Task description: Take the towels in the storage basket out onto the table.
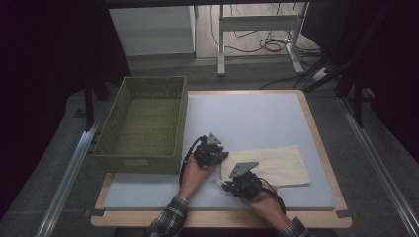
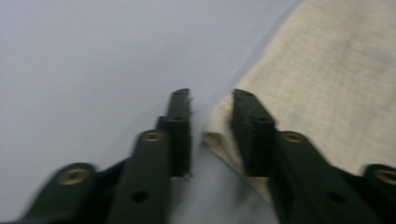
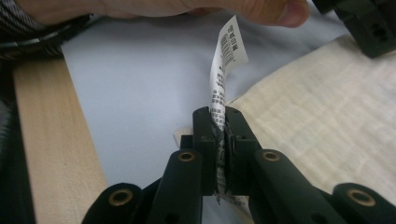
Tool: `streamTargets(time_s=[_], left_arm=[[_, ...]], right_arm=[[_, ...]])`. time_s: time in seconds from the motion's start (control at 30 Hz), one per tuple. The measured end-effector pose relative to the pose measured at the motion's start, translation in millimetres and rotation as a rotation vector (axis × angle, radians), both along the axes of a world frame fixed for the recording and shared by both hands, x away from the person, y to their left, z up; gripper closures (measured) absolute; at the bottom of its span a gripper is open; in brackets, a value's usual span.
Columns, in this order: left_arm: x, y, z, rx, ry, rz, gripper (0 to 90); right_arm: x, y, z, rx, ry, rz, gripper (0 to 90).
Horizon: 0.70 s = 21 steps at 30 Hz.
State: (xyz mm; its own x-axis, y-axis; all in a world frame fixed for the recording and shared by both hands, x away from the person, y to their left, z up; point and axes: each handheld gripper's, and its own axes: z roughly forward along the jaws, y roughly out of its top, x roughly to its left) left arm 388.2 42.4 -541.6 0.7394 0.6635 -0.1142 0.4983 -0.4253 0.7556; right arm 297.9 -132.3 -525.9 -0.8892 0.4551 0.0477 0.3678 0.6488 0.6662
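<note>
Two grippers are at work on one cream woven cloth (image 1: 269, 165), which lies flat on the pale blue-grey table mat (image 1: 257, 118), near the mat's front edge and right of centre. Both stand at the cloth's left end.

Right gripper (image 3: 223, 122): jaws pressed together, pinching the white printed care label (image 3: 227, 51) and the cloth corner beneath it. The label stands up out of the jaws and curls over at the top.

Left gripper (image 2: 211, 100): jaws spread a little, one on either side of the cloth's other left corner (image 2: 215, 135). The right jaw lies against the cloth edge; the left jaw rests on bare mat. No grip is evident yet; the picture is somewhat blurred.

Assessment: the step in hand is taking hold of the two left corners, probably to lift or fold the cloth. One corner is secured, the other pending.

Next move, as judged: the left jaws must close fully on their corner, catching the fabric, before either hand rises.

One olive-green woven rectangular basket (image 1: 143, 123) stands empty on the mat's left side, well apart from the cloth, and may be its destination.
</note>
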Motion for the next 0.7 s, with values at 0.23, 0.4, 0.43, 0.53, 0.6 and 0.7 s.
streamTargets(time_s=[0.23, 0.4, 0.43, 0.53, 0.6, 0.7], left_arm=[[1.2, -0.4, 4.1, -0.069, 0.031, 0.021, 85.7], [0.7, -4.5, 19.0, -0.101, 0.005, 0.025, 85.7], [1.1, -5.9, 22.3, -0.102, -0.001, 0.022, 85.7], [3.2, -11.5, 31.3, -0.105, -0.021, 0.004, 85.5], [3.8, -14.1, 34.0, -0.102, -0.025, -0.001, 85.4], [6.9, -26.5, 39.9, -0.098, -0.043, -0.022, 85.4]], right_arm=[[-0.3, -8.0, 8.8, 0.047, 0.007, 0.006, 85.7], [-2.0, -21.1, 23.3, 0.09, -0.028, -0.003, 85.6], [-2.5, -24.7, 26.4, 0.096, -0.04, -0.005, 85.6], [-3.9, -36.4, 33.8, 0.109, -0.063, -0.023, 85.6], [-3.7, -45.3, 36.6, 0.114, -0.071, -0.038, 85.6], [-3.1, -59.8, 38.3, 0.126, -0.074, -0.068, 85.5]])
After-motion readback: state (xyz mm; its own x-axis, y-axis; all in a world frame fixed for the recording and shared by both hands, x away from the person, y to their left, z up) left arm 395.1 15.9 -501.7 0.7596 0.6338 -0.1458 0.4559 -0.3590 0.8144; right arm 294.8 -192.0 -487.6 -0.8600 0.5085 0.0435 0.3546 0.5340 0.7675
